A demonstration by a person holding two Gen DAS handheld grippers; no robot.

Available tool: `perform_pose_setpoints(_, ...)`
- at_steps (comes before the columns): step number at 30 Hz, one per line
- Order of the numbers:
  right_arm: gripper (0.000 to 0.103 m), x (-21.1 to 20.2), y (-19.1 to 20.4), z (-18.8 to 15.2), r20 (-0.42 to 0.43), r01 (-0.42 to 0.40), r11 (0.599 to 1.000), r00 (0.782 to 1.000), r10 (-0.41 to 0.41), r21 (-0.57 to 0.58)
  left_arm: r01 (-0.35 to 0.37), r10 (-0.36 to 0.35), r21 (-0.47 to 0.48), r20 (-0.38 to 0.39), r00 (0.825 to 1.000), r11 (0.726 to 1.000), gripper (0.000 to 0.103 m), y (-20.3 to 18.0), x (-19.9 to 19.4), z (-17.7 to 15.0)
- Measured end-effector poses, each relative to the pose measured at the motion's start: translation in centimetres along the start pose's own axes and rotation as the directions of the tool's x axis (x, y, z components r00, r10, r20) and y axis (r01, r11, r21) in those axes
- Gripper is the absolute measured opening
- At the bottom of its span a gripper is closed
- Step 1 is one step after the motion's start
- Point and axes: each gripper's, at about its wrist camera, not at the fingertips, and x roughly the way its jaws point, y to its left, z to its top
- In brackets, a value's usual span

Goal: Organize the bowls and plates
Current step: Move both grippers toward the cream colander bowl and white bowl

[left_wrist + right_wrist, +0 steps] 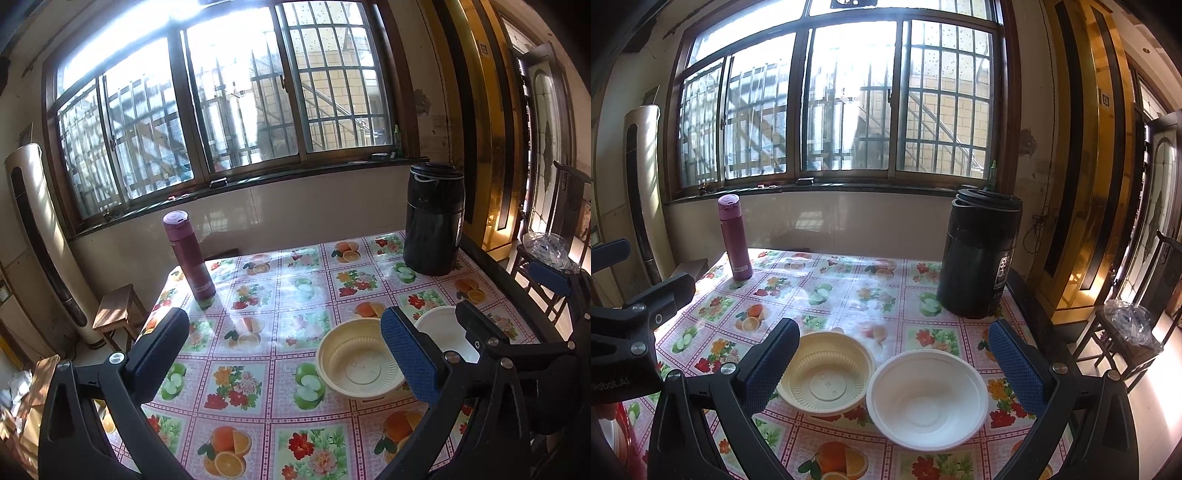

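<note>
Between the blue padded fingers (pixel 1015 369) of the right gripper (pixel 894 365) sit two bowls, and the fingers are wide apart and hold nothing. The round cream plastic bowl (pixel 825 373) and the round white paper bowl (pixel 927 398) stand upright and touch at their rims. The left gripper (pixel 284 354) has its fingers (pixel 408 354) wide apart too, with nothing between them. Both bowls rest on the table with the shiny fruit and flower cloth (pixel 849 295). Behind the white bowl stands the tall black round jug (pixel 979 254). Far behind the cream bowl stands the thin dark pink bottle (pixel 735 236), near the table's back edge.
</note>
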Motion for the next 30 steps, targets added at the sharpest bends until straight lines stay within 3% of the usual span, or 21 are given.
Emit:
perform_pose_setpoints(10, 0.103, 0.5, -0.3, -0.1, -0.012, -0.003, 1.0, 1.0, 0.003, 0.013, -0.03, 0.029, 0.016, 0.029, 0.999, 0.999, 0.103, -0.3, 0.0, -0.2)
perform_pose_setpoints(30, 0.103, 1.2, -0.2, -0.5, -0.04, -0.009, 1.0, 0.999, 0.009, 0.019, -0.014, 0.014, -0.012, -0.008, 1.0, 1.0, 0.103, 0.4, 0.9, -0.7)
